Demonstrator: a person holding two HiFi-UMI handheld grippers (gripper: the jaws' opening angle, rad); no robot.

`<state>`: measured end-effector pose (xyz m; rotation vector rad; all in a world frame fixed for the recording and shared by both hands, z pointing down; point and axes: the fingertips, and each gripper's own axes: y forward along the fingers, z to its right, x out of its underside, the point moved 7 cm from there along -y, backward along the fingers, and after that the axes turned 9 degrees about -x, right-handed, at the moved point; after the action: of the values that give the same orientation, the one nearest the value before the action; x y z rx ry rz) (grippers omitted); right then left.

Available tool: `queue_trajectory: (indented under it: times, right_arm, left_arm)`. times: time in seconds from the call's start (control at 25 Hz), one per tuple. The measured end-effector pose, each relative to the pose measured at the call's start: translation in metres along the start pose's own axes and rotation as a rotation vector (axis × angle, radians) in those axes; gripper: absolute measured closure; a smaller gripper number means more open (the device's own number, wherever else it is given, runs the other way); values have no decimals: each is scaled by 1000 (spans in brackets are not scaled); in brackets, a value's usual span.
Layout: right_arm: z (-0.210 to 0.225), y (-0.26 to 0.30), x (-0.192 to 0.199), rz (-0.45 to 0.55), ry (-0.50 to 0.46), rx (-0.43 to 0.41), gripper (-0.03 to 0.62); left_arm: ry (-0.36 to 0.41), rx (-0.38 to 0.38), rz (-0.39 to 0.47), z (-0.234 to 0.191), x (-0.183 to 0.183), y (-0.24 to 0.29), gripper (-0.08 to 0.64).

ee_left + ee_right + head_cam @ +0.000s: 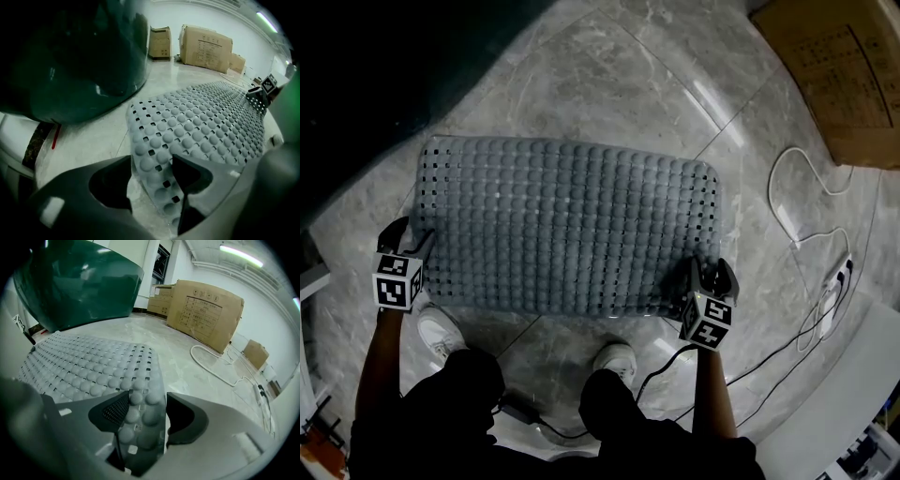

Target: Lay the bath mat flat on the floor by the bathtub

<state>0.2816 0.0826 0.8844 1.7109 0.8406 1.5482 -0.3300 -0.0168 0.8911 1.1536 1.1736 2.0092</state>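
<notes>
Head view: looked steeply down on the grey studded bath mat (567, 225), spread open on the marble-look floor (609, 84) with its long edges running left to right and its far-left corner just beside the dark green bathtub (394, 56); judged that to be the wanted spot. Found the left gripper (411, 234) at the near-left corner and the right gripper (708, 277) at the near-right one, presumably to carry the sheet by both ends and set it down without folds. Saw, in the left gripper view, the claw standing wide, with the mat's corner lying between the jaws, bare tile beside it, and the pads seemingly not pressing. Saw much the same in the right gripper view: claw spread wide, studded corner between the pads, no squeeze on it. Could not tell the two corners for fully flat or a touch lifted. Stood in white shoes (441, 328) just near of the mat's near edge, handy for reaching both corners at once. Noted a cardboard box (844, 75) at far right and a white cable (787, 202) trailing over the floor right of the mat, both apart from it. Judged the laying nearly done, with only drawing the claws clear of the corners left.
</notes>
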Motion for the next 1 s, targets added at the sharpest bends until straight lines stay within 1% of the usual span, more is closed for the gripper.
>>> queue_trajectory:
  times: [0.24, 0.44, 0.52, 0.68, 0.84, 1.0]
  right_arm:
    - [-3, 1, 2, -19, -6, 2, 304]
    - [-6, 1, -3, -6, -8, -3, 305]
    - [-9, 1, -8, 13, -3, -8, 321]
    - [-17, 3, -15, 34, 18, -52, 333]
    - [-23, 5, -23, 57, 11, -69, 363]
    - [-26, 6, -25, 55, 27, -93, 400]
  left_arm:
    - [6, 3, 2, -1, -1, 2, 281]
    - [5, 2, 29, -3, -3, -1, 282]
    - [-21, 7, 47, -5, -3, -3, 282]
    - [-81, 13, 91, -6, -5, -7, 291]
    - [-90, 24, 109, -6, -7, -10, 305]
    - [-107, 28, 130, -6, -11, -11, 329]
